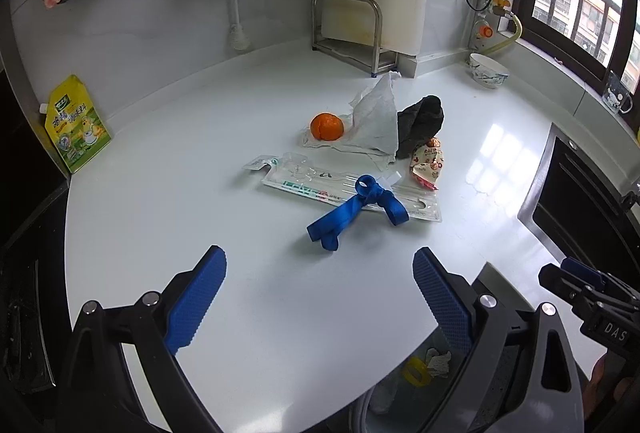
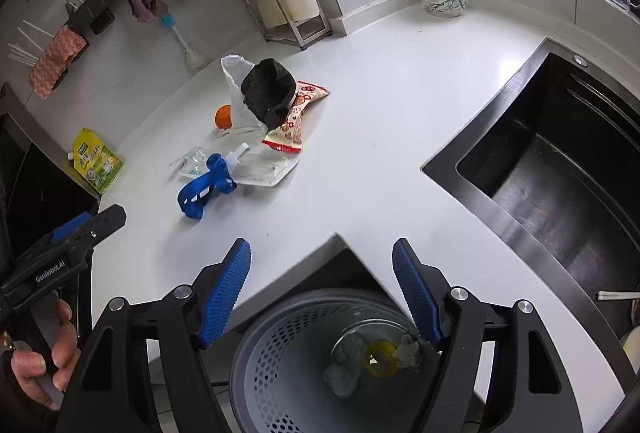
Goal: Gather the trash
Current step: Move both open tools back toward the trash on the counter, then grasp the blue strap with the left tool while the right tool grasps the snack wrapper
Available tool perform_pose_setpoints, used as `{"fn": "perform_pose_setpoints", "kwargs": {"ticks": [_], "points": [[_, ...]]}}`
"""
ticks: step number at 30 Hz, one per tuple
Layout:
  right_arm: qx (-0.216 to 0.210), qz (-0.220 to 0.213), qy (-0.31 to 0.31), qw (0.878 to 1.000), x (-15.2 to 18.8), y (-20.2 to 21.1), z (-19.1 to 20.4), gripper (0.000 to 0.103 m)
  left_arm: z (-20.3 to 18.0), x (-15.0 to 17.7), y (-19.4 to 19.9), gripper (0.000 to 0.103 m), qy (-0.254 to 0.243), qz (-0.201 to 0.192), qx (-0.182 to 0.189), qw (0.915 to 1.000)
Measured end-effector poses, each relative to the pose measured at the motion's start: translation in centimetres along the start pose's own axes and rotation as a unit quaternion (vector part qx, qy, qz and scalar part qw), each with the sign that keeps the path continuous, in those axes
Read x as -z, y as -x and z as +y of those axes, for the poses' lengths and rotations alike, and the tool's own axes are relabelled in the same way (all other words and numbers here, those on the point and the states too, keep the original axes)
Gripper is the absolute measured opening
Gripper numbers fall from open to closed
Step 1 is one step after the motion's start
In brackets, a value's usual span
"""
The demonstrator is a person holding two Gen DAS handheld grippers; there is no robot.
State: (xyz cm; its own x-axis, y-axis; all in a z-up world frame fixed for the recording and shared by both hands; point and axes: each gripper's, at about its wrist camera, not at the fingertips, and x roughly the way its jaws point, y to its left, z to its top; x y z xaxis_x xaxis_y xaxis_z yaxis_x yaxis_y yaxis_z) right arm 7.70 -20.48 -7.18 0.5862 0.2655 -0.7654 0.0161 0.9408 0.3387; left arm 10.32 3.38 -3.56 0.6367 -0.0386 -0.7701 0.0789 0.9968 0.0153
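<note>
Both grippers were spread wide and held nothing. From the left wrist view, the left gripper (image 1: 320, 297) hovered over the white counter (image 1: 240, 273), pointing toward the pile of trash. From the right wrist view, the right gripper (image 2: 322, 293) hung above a grey perforated bin (image 2: 280, 361) that stood below the counter's edge; inside the bin lay crumpled grey paper (image 2: 346, 361) and a yellow ring (image 2: 380, 355).

On the counter, a blue ribbon (image 1: 352, 211) lay across a clear plastic package (image 1: 348, 189). Behind it sat an orange fruit (image 1: 327, 126) on a white paper sheet (image 1: 376, 121), with a black crumpled bag (image 1: 420, 125) touching the sheet and a red-and-white snack wrapper (image 1: 428, 163) just beside the bag. A yellow-green pouch (image 1: 76, 125) leaned against the wall, well apart from the pile. A dark sink (image 2: 560, 173) was set in the counter at the right.
</note>
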Motion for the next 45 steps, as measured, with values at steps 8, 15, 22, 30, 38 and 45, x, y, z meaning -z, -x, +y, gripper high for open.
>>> {"fn": "perform_pose_setpoints", "kwargs": {"ticks": [8, 15, 22, 30, 38, 45], "points": [[0.013, -0.005, -0.02, 1.0, -4.2, -4.3, 0.4, 0.07, 0.6, -1.9, -4.8, 0.093, -0.011, 0.02, 0.031, 0.9992], [0.013, -0.01, -0.039, 0.999, -7.6, -8.3, 0.8, 0.07, 1.0, -3.8, -8.2, 0.093, -0.03, 0.013, 0.052, 0.9981], [0.018, 0.005, -0.032, 0.999, -9.4, -12.6, 1.9, 0.07, 1.6, -4.8, -10.4, 0.093, -0.041, 0.017, 0.067, 0.9968], [0.049, 0.01, -0.014, 0.999, -10.4, -15.5, 3.0, 0.07, 1.7, -4.9, -11.5, 0.093, -0.045, 0.03, 0.092, 0.9943], [0.089, 0.015, 0.01, 0.996, -10.9, -17.0, 3.5, 0.07, 1.5, -4.5, -12.1, 0.093, -0.049, 0.038, 0.099, 0.9932], [0.069, 0.012, 0.016, 0.997, -10.8, -16.9, 3.6, 0.026, 1.4, -4.4, -12.4, 0.093, -0.046, 0.044, 0.106, 0.9923]]}}
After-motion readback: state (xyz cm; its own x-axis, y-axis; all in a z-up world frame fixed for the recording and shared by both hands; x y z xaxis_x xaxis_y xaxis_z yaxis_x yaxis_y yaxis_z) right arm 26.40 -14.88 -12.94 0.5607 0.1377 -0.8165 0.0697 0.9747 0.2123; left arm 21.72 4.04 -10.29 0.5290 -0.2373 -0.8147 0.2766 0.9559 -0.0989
